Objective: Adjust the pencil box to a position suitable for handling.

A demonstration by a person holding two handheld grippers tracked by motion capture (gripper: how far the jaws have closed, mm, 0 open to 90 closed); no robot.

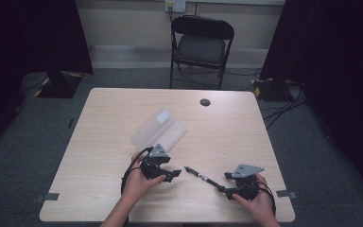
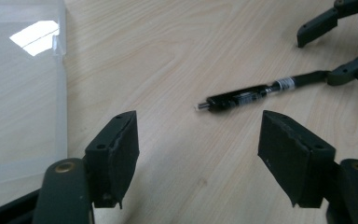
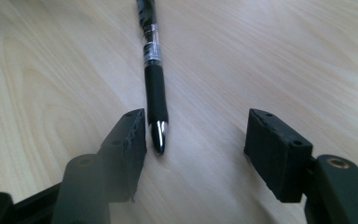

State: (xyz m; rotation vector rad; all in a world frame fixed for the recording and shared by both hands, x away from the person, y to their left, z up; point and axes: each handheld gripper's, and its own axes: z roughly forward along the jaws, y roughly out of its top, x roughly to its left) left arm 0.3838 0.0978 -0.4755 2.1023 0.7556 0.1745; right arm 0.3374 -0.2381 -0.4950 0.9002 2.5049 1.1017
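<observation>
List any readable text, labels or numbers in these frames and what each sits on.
No text can be read.
Pen: a pale label band with dark marks on the barrel, too blurred to read; also seen in the left gripper view.
Clear plastic case: a white patch, no legible print.
Wall outlet plate: too small to tell.

Nothing readable — the pen (image 2: 242,97) carries a white label band, its print too small.

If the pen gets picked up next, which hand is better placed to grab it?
Probably the right gripper: the pen has its tip already between its open jaws. The left gripper is open too, but the pen lies ahead of it.
</observation>
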